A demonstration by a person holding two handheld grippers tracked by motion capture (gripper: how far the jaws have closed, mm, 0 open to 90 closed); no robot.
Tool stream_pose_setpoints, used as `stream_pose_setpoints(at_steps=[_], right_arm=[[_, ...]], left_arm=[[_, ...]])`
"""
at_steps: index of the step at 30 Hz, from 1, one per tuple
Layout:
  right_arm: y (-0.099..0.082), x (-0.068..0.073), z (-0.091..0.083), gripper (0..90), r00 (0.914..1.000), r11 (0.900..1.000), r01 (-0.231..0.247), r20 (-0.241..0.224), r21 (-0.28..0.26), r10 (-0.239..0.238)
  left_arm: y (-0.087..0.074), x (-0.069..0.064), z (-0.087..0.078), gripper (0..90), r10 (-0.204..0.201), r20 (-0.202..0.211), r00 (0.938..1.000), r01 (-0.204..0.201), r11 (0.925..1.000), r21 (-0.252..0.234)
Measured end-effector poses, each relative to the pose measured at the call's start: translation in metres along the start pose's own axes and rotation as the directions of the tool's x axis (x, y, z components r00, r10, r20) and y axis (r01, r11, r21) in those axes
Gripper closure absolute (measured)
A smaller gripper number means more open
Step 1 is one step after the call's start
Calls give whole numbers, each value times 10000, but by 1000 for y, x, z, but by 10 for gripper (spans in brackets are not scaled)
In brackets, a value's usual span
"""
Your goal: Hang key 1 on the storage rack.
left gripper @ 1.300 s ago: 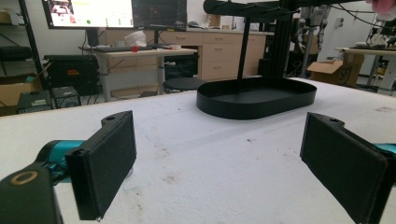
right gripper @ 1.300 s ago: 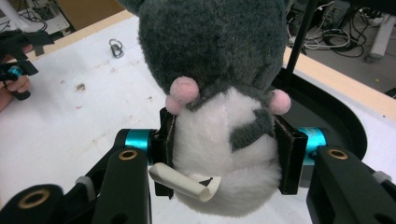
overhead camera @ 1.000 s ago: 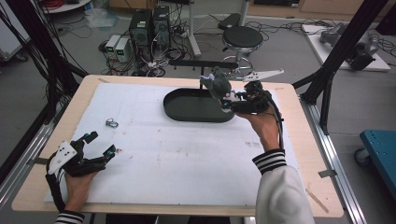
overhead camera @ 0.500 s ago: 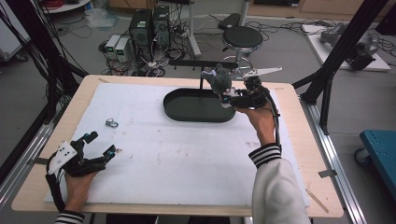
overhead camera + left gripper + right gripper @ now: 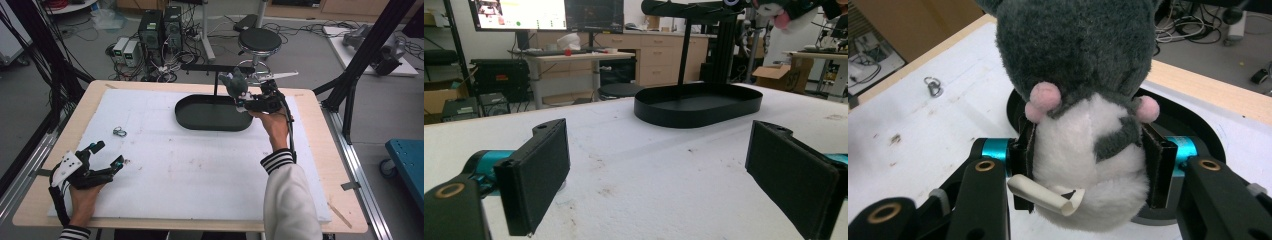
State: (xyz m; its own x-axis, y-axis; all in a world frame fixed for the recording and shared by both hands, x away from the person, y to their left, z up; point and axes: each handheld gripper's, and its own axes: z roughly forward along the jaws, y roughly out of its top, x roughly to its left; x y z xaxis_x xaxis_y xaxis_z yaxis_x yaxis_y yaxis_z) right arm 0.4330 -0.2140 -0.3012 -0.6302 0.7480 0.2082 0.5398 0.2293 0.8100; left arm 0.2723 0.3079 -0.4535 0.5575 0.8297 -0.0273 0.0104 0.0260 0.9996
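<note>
Right gripper view puts the plush toy (image 5: 1083, 115) squarely in front of you: a grey and white stuffed animal with small pink paws, pinched at its white belly between the two black pads of your right tool (image 5: 1088, 170). The pads sink into the fabric on both sides, so you are holding it by a soft, compressible middle. Expect it to be light, floppy and easy to deform; nothing about it looks fragile, and the fuzzy cover should not slip much. The belly is a sound place to hold, since it is the widest stuffed part, though the head above the pads may nod or swing as you move. A curled white tag hangs from its lower front; any print on it is turned away and cannot be read, and no brand or other lettering shows on the toy.

From the high view, the toy sits in your right tool above the far right end of the black oval tray (image 5: 190, 117), which rests on the white surface (image 5: 200, 175). A small metal clip (image 5: 119, 131) lies apart on the left side.

Your left tool (image 5: 107, 156) rests near the front left corner of the surface with its jaws spread wide and nothing between them.
</note>
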Motion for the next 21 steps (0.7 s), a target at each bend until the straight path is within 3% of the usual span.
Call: stream_pose_setpoints(at_steps=[8,21], right_arm=[[-2,-11,8,522,9990,9991,-406,186,-130,408],[-4,-20,16,522,9947,9940,-1014,116,-404,1019]], left_arm=[[0,0,0,110,0,1,10000,0,10000,1],[0,0,0,110,5,1,10000,-5,10000,-12]])
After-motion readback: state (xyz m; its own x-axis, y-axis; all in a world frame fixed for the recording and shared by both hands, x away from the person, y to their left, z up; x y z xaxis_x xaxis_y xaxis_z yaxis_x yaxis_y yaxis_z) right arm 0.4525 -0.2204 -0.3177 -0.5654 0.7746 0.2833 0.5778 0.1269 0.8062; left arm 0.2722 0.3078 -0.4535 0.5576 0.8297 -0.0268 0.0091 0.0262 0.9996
